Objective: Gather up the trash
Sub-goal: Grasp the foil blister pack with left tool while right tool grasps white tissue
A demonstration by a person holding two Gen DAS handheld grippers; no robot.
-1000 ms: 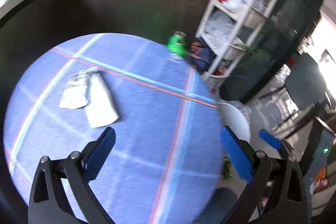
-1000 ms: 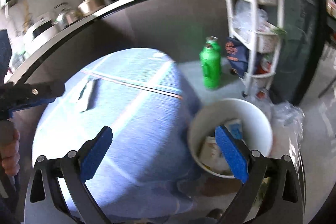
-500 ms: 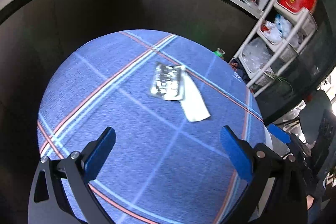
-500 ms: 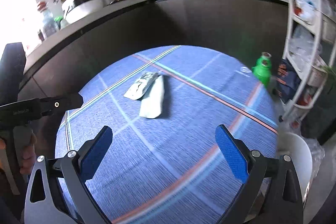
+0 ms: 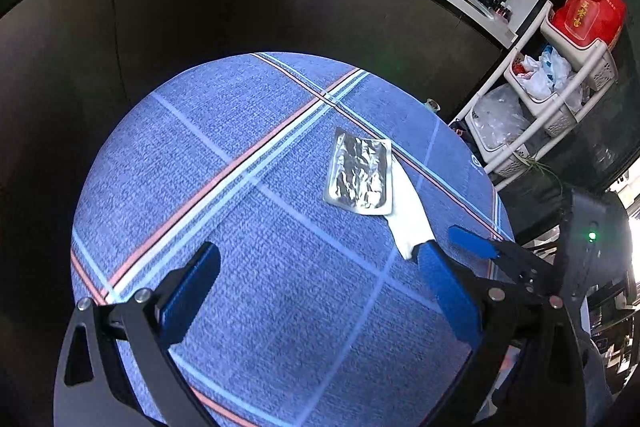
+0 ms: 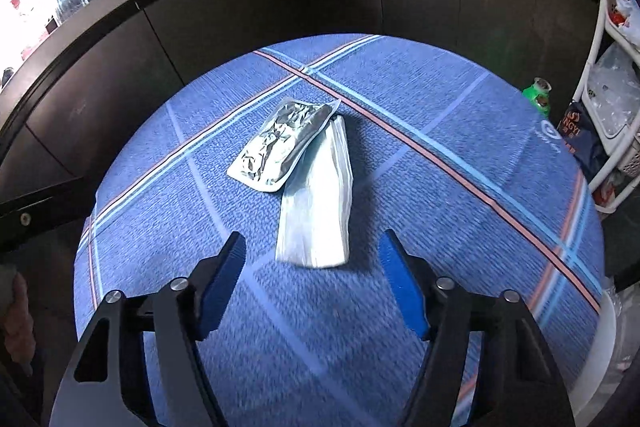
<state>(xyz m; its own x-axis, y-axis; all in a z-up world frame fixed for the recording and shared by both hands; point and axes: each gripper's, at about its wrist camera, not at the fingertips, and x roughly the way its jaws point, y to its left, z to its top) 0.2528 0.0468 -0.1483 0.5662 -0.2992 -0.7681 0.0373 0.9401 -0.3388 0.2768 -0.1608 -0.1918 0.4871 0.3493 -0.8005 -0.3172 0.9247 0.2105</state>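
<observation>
Approach step in hand. White wrapper lies on round table, foil pouch overlapping it. Right gripper jaws closing, nothing clamped yet (wrapper just beyond); left gripper spread, empty. Next move likely needs a descent onto the wrapper's near end.

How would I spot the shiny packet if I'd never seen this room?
Look at the round table with the blue plaid cloth. Near its middle lie two flat pieces of litter, overlapping. The shiny packet is the crinkled silver foil one lying partly on top; its neighbour, a white wrapper, is matte and pale.
</observation>
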